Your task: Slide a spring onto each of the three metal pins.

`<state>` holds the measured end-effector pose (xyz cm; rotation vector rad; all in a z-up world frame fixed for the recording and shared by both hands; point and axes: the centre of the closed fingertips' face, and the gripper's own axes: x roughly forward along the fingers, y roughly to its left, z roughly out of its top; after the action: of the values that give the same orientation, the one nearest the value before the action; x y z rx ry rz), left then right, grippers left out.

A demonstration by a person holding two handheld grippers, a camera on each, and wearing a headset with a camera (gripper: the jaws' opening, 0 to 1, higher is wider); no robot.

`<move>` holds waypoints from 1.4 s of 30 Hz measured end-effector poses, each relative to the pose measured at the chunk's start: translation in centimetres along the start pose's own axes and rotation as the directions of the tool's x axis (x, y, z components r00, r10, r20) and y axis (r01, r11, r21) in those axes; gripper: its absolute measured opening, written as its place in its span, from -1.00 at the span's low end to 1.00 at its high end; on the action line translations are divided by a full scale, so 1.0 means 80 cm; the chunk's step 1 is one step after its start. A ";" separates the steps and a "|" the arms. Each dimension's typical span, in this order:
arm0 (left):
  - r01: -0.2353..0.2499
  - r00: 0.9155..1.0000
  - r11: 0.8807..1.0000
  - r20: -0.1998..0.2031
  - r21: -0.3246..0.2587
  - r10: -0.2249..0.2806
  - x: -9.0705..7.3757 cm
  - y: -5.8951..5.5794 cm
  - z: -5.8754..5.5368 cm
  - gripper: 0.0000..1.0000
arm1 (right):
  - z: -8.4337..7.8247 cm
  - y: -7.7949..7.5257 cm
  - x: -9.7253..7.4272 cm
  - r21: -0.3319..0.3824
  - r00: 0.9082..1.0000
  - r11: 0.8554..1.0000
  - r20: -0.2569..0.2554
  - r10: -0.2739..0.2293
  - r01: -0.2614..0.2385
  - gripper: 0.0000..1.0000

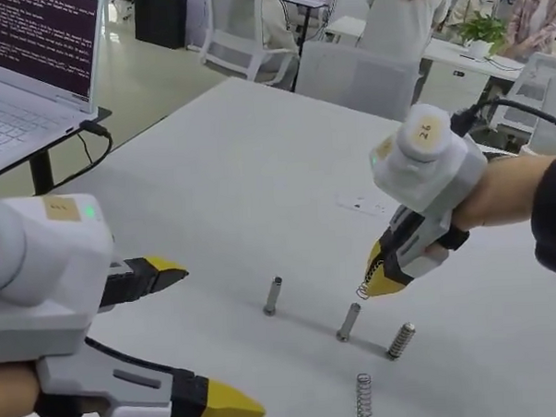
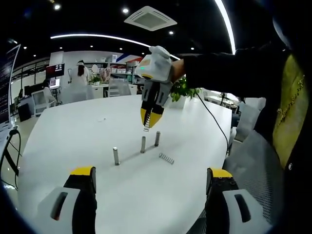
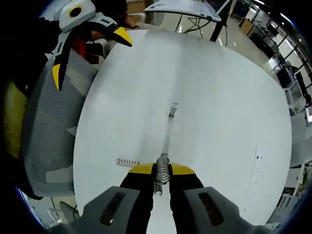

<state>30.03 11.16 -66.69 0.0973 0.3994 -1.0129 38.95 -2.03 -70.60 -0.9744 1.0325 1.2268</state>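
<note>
Counted on the white table [image 1: 258, 172]: three short grey metal pins, three silver wire coil springs.

Nearest, lower left of the head view: left gripper [image 1: 224, 340], yellow-tipped jaws spread wide, gripping nothing, touching nothing.

Next, bottom centre: loose spring [image 1: 364, 398], flat on the table, long axis running up-down in the frame, near the pins but apart from them.

Just beyond, to the right: right-hand pin [image 1: 392, 355], standing on end, already sleeved by the fitted spring [image 1: 402, 340], same long axis as the pin.

Then middle pin [image 1: 348, 322], bare and upright, and left-hand pin [image 1: 273, 295], bare and upright, a little farther back and to the left.

Directly over the middle pin: right gripper [image 1: 378, 285], jaws nearly closed, pinching the held spring [image 1: 363, 290] near its upper end. Long axis close to vertical, lower end pointing down at the pin's top, just above it. Contact impossible to tell.

Farther back, upper left: open laptop [image 1: 31, 53]. Upper centre and right: grey-backed chair [image 1: 364, 75], people [image 1: 394, 9].
</note>
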 end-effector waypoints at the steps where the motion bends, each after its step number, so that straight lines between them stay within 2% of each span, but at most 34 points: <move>1: 0.001 1.000 1.000 0.000 -0.001 -0.001 0.000 0.000 0.000 0.82 | 0.000 -0.001 0.002 -0.005 1.000 1.000 -0.007 0.000 0.000 -0.83; 10: 0.004 1.000 1.000 -0.004 -0.010 -0.004 0.001 0.003 -0.004 0.79 | -0.006 -0.007 0.014 -0.029 0.999 1.000 -0.050 0.006 -0.007 -0.83; 22: 0.013 1.000 1.000 -0.009 -0.010 -0.013 0.003 0.001 -0.005 0.77 | -0.013 -0.008 0.021 -0.035 0.998 0.999 -0.065 0.019 -0.021 -0.83; 42: 0.016 1.000 1.000 -0.020 -0.007 -0.016 0.002 0.003 -0.007 0.70 | -0.013 -0.012 0.028 -0.031 0.998 0.999 -0.062 0.030 -0.032 -0.83</move>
<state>30.14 11.30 -67.31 0.0982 0.4225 -1.0269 39.97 -2.54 -72.96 -1.0294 1.0825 1.2490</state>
